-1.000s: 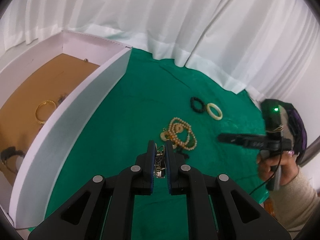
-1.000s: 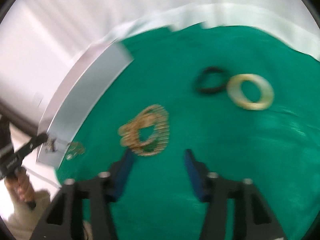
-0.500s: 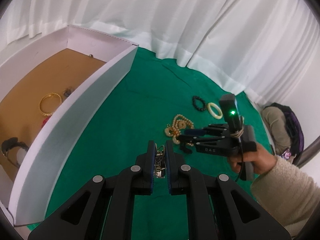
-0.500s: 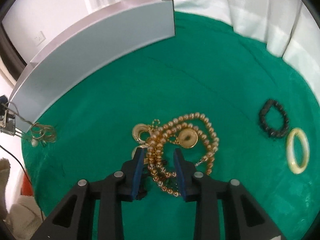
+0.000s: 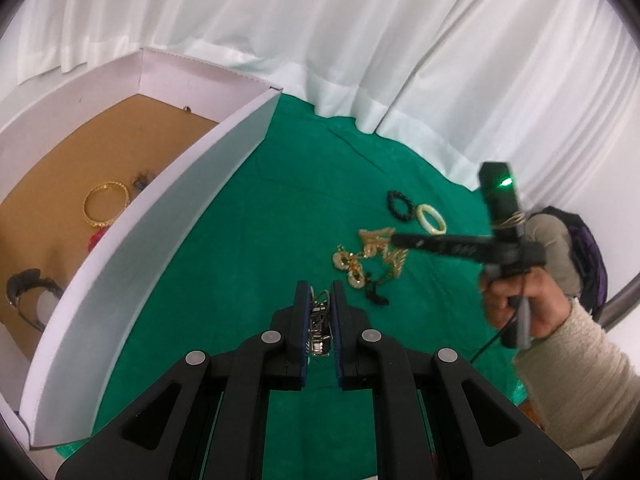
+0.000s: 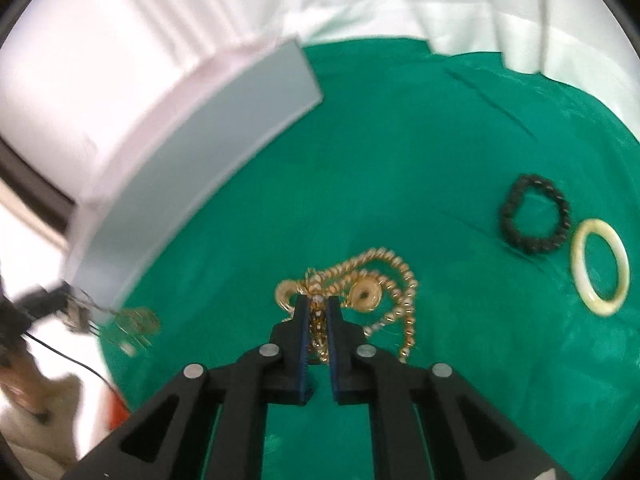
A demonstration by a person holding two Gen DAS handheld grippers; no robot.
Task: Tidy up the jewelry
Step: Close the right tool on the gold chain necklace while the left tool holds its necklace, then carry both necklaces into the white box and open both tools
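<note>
The right gripper [image 6: 318,312] has just been closing, and its fingers [image 6: 303,320] now pinch a few strands of the gold bead necklace [image 6: 400,280], which lies in a tangled heap on the green tabletop [image 6: 400,140] directly at the fingertips. The grip takes only part of the heap, so a lift can pull one strand tight while the round gold pendant [image 6: 364,295], just to the right of the fingers, and the loose loops drag behind or slip out; smooth beads between flat pads can also roll free. The left gripper [image 5: 321,312] is closed almost fully on a small metal piece [image 5: 320,320] with thin chains, and these can swing and catch on something during the carry. Farther to the right of the right fingers lie the black bead bracelet [image 6: 534,220] and the pale bangle [image 6: 600,268], touching each other; a trailing strand may sweep them along the cloth. The white box [image 5: 160,220], where a gold bangle [image 5: 106,204] already rests, stands to the left of both grippers, and its tall wall can snag a hanging chain if the hand passes too low.
</note>
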